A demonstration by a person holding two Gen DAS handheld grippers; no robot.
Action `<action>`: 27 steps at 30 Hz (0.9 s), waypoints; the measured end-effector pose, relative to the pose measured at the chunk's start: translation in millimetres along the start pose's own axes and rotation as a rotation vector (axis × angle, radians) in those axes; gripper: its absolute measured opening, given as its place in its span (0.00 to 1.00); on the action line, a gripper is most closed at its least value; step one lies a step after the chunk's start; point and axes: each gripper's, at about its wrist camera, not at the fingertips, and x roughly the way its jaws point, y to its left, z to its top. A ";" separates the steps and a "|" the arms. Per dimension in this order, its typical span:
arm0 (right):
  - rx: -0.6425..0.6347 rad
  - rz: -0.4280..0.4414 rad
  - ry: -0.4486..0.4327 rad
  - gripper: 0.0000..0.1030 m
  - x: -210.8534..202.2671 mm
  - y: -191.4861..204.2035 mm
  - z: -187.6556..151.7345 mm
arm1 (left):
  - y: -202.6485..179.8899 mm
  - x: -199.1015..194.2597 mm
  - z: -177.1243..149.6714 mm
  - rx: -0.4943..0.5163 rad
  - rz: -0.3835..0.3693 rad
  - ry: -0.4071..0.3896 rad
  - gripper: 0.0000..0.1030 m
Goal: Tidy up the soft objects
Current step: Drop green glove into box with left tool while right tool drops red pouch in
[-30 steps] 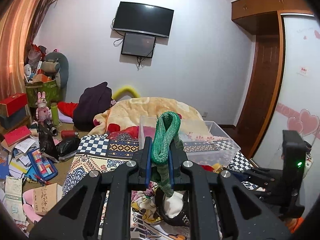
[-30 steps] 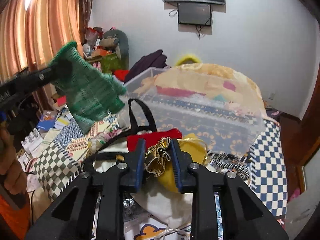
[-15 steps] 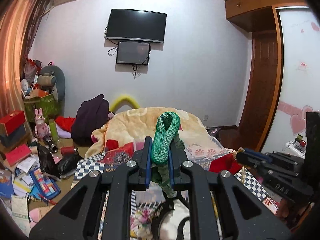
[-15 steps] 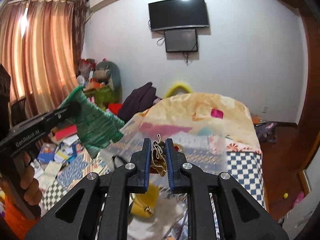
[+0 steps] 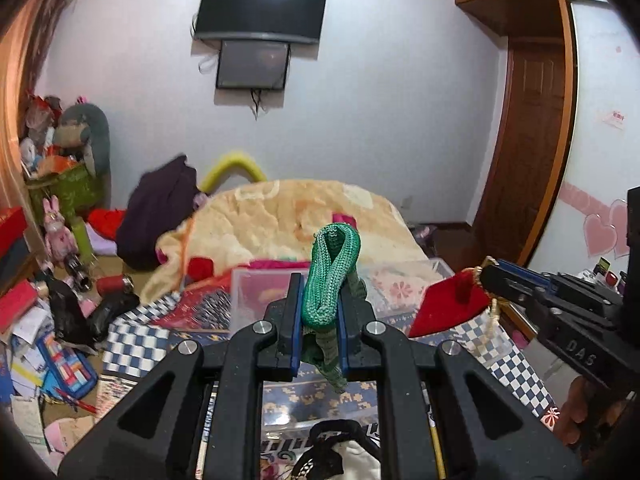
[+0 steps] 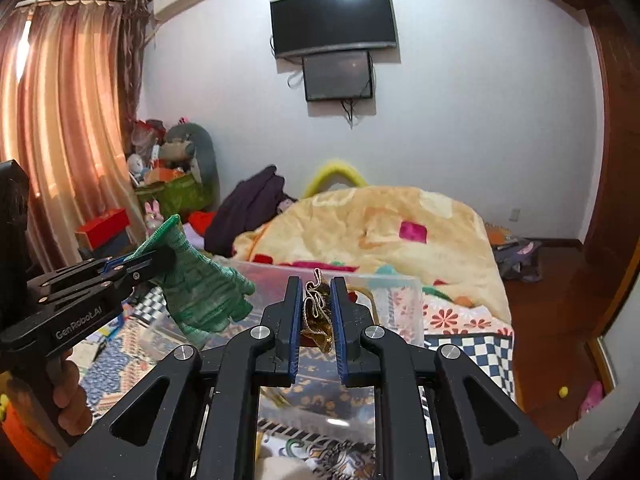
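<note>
My left gripper (image 5: 319, 300) is shut on a green knitted glove (image 5: 330, 272), held above the clear plastic bin (image 5: 260, 284) on the bed. In the right wrist view the left gripper (image 6: 152, 258) and the hanging glove (image 6: 200, 292) are at the left, over the bin (image 6: 400, 300). My right gripper (image 6: 316, 304) is shut on the gold frilled neck (image 6: 318, 312) of a red pouch. In the left wrist view the right gripper (image 5: 486, 274) holds this red pouch (image 5: 452, 304) by its top, above the bin's right side.
A peach blanket (image 5: 304, 220) covers the bed behind the bin. A black-handled white bag (image 5: 340, 452) lies on the patterned sheet below my left gripper. Clutter of books, boxes and toys (image 5: 52, 320) fills the floor on the left. A wooden door (image 5: 528, 152) stands at right.
Both grippers have risen with their loads and moved forward over the clear bin. The red pouch was lifted off the bed and now hangs from the right gripper.
</note>
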 end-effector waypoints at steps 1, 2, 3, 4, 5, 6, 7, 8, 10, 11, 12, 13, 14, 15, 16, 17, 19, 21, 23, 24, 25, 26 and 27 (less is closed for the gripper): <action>-0.001 -0.001 0.016 0.12 5.8 -0.8 -1.8 | 1.6 6.6 -0.9 -0.011 -0.013 0.023 0.13; -0.002 -0.003 0.035 0.12 12.9 -0.2 -4.8 | 2.4 12.7 -2.2 -0.019 -0.022 0.045 0.13; -0.003 -0.006 0.046 0.12 16.1 -2.2 -5.7 | 2.6 19.3 -3.6 -0.026 -0.031 0.067 0.13; -0.004 -0.005 0.063 0.12 21.9 -3.2 -7.3 | 2.5 25.7 -4.7 -0.029 -0.038 0.087 0.13; -0.004 -0.004 0.082 0.12 27.7 -3.2 -9.7 | 1.9 31.0 -6.2 -0.029 -0.038 0.103 0.13; -0.007 -0.005 0.098 0.12 32.7 -2.8 -12.0 | 0.6 34.3 -7.0 -0.027 -0.034 0.113 0.13; -0.010 -0.006 0.107 0.12 35.8 -3.8 -12.6 | -0.4 38.6 -8.0 -0.023 -0.031 0.126 0.13; -0.015 -0.007 0.122 0.12 39.5 -3.8 -14.6 | -0.5 41.5 -9.0 -0.019 -0.029 0.136 0.13; -0.021 -0.004 0.153 0.13 47.2 -3.9 -15.8 | -1.0 47.7 -11.7 -0.016 -0.020 0.163 0.13; -0.022 -0.003 0.171 0.13 49.9 -3.6 -17.9 | -0.6 50.3 -12.7 -0.019 -0.016 0.175 0.13; -0.024 -0.005 0.186 0.13 51.4 -3.9 -19.5 | 0.8 53.1 -13.9 -0.023 -0.011 0.190 0.13; -0.027 -0.012 0.198 0.14 52.7 -4.3 -21.2 | 2.8 55.3 -14.7 -0.027 -0.005 0.201 0.13; -0.030 -0.020 0.213 0.16 53.5 -4.7 -23.3 | 3.4 56.3 -15.5 -0.029 0.000 0.209 0.13; -0.035 -0.028 0.221 0.16 54.8 -5.8 -23.8 | 4.6 57.4 -15.8 -0.028 0.004 0.216 0.14; -0.042 -0.044 0.231 0.17 53.4 -6.1 -26.0 | 6.2 58.9 -16.0 -0.027 0.006 0.222 0.14; -0.046 -0.049 0.238 0.18 55.6 -6.7 -24.5 | 6.9 58.7 -16.8 -0.027 0.005 0.227 0.19; -0.049 -0.060 0.252 0.21 52.9 -9.0 -25.6 | 8.3 57.2 -17.9 -0.030 0.001 0.232 0.29; -0.046 -0.061 0.255 0.25 51.5 -11.5 -23.3 | 7.4 53.0 -18.7 -0.024 0.011 0.223 0.44; -0.042 -0.058 0.255 0.34 46.3 -13.6 -22.2 | 7.1 49.2 -18.7 -0.016 0.025 0.210 0.54; -0.040 -0.059 0.248 0.41 44.4 -14.0 -21.5 | 5.9 45.2 -18.5 -0.007 0.033 0.200 0.59; -0.041 -0.060 0.234 0.44 37.2 -14.7 -21.1 | 5.5 42.9 -17.6 -0.002 0.039 0.195 0.61; -0.042 -0.063 0.224 0.50 34.2 -14.6 -20.2 | 5.0 40.2 -16.6 0.001 0.047 0.190 0.66; -0.043 -0.068 0.214 0.53 32.2 -12.8 -17.7 | 4.9 36.7 -15.4 0.003 0.054 0.182 0.71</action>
